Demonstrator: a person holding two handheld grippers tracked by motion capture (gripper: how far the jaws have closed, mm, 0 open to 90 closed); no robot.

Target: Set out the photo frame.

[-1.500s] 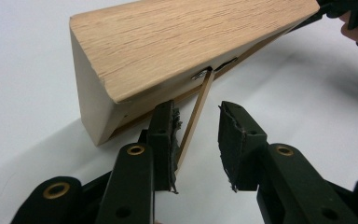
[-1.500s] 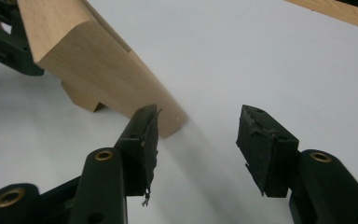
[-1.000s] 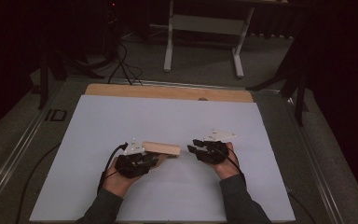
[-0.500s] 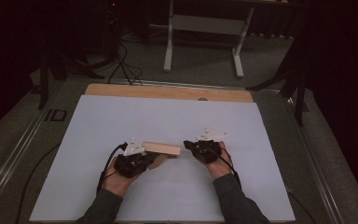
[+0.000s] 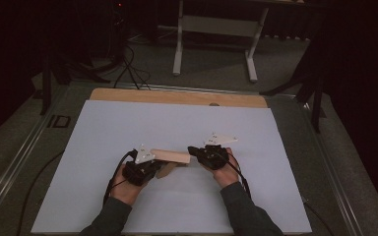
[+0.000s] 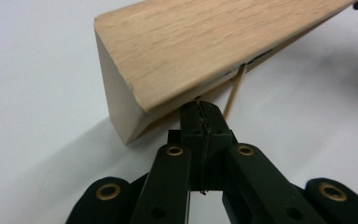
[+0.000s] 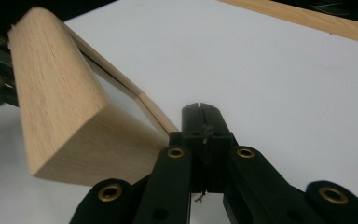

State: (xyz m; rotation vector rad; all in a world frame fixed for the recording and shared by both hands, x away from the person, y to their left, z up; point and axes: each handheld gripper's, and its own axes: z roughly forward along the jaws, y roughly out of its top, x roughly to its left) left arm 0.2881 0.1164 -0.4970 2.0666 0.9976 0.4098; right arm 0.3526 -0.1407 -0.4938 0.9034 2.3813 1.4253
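A pale wooden block (image 5: 170, 156) lies on the white sheet (image 5: 177, 123) between my two grippers. It is wedge-shaped (image 6: 205, 51), with a thin wooden strip (image 7: 154, 109) along its lower edge. My left gripper (image 5: 161, 169) sits at the block's left end. Its jaws have just closed and meet tip to tip (image 6: 199, 106) right under the block's bottom edge. My right gripper (image 5: 192, 149) is at the block's right end, jaws pressed together (image 7: 200, 109) beside the thin strip. I cannot tell whether either pair of tips pinches anything thin.
The sheet covers a wooden tabletop whose bare far edge (image 5: 177, 97) shows beyond it. A white stand (image 5: 214, 24) and cables (image 5: 128, 64) are on the floor behind the table. Metal rails (image 5: 24, 147) run along the table's sides.
The right hand has slid a little left, up to the block's right end. The left hand has stayed put at the block's left end.
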